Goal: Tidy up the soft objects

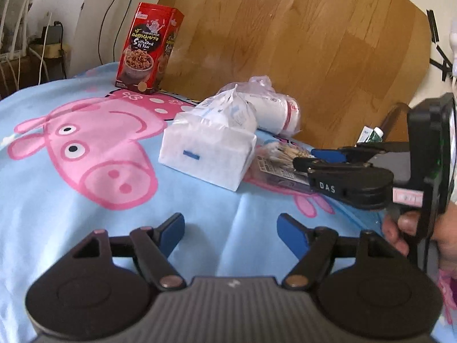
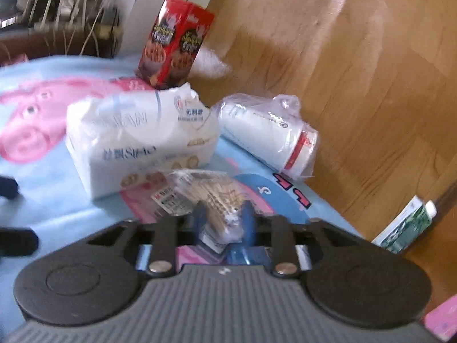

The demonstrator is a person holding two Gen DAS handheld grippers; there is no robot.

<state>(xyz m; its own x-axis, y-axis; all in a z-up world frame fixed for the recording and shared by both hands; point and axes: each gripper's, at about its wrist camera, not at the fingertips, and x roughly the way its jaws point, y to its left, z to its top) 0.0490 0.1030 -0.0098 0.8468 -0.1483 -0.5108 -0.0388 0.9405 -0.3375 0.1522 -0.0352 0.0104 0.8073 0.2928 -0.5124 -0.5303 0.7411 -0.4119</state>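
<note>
Blue pads of my right gripper (image 2: 222,218) pinch the clear crinkly bag of cotton swabs (image 2: 211,197) near the bed's (image 1: 57,200) edge, presumably to lift it; left gripper's (image 1: 230,233) fingers spread, empty.

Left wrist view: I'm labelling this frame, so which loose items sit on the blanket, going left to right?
Red snack box → white tissue pack → plastic-wrapped white roll → bag of cotton swabs, with the right gripper shut on it. The open left gripper is empty.
</note>
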